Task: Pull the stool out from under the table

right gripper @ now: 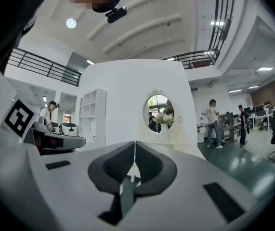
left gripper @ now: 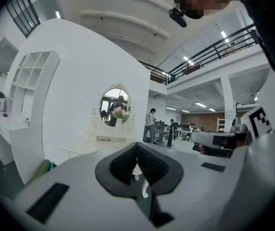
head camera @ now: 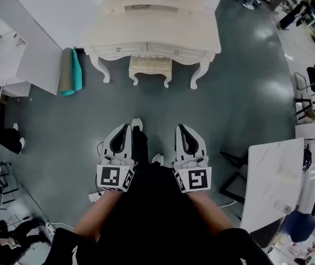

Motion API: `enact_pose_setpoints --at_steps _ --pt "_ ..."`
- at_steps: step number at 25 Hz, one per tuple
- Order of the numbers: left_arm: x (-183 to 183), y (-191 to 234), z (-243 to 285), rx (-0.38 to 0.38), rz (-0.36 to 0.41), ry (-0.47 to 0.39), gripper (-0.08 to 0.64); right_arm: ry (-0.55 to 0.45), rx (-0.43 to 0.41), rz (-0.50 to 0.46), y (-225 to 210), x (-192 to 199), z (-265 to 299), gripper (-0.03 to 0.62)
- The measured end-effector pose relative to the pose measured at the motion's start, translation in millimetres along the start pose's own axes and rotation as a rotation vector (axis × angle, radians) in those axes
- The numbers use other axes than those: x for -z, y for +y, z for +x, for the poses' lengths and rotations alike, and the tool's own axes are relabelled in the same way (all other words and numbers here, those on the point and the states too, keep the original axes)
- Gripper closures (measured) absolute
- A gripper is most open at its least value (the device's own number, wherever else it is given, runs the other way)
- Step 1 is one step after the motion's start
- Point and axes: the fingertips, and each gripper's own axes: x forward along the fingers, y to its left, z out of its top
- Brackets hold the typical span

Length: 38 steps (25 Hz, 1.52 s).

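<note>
1. White left tool [head camera: 126,128] and right tool [head camera: 181,128]: jaws pressed together, both empty
2. Cream cushioned curvy-legged stool [head camera: 150,66] lies at 12 o'clock, well apart, tucked under the cream ornate bench [head camera: 113,37]
3. Its long axis runs 9-to-3; neither tool looks nearer

No word, number, brand name or sign can be read in any of the views. Only coded patterns are seen, and no letters are formed by them. A black-and-white square marker [head camera: 111,176] is carried on the cube of the left gripper [head camera: 127,127], and a second marker [head camera: 197,179] is carried on the cube of the right gripper [head camera: 181,128]. In each gripper view, a pattern of the same kind is seen on the other gripper's cube at the picture's edge.
</note>
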Motion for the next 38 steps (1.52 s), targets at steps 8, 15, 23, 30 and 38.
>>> enact_pose_setpoints --at_steps 8,15,23,30,38 --pt "0.7 11.6 42.6 0.047 0.006 0.001 0.546 0.011 0.017 0.005 -10.2 1.9 33.2 0.574" --pt "4.7 47.4 92.2 0.048 -0.013 0.023 0.546 0.068 0.015 -0.025 -25.7 10.2 92.9 0.574" --pt "4.2 110.6 159.3 0.061 -0.059 0.054 0.546 0.11 -0.008 -0.022 -28.9 14.5 192.3 0.574" --pt "6.1 173.4 218.4 0.072 -0.047 0.08 0.546 0.147 0.019 -0.035 -37.2 31.9 273.6 0.574" --pt "34.3 215.4 272.8 0.098 -0.013 0.131 0.546 0.216 0.045 0.024 -57.1 74.7 322.2 0.574"
